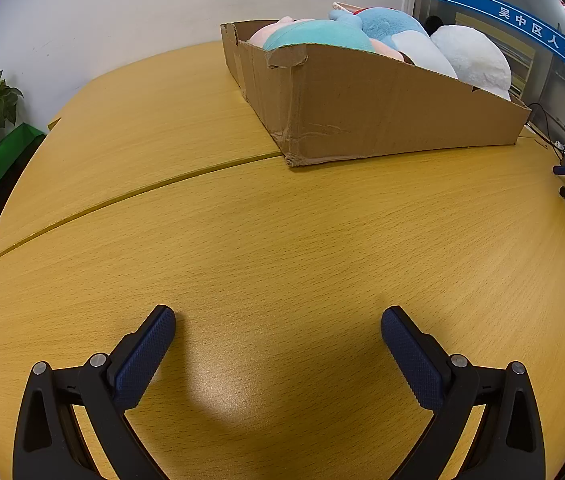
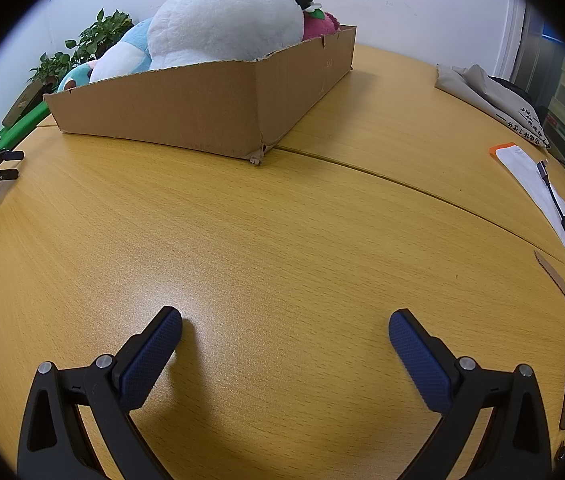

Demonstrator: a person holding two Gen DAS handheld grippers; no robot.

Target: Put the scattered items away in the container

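Left wrist view: your left tongs hang low over bare surface, blue pads wide apart, nothing between them. Right tongs likewise spread and empty. Cardboard box sits well ahead, heaped with plush toys; the white one bulges above the rim, so it rests on the pile rather than inside the walls. No loose toy visible near either tool. Judgement: tidying looks nearly or fully done; both tools are parked clear of the box.
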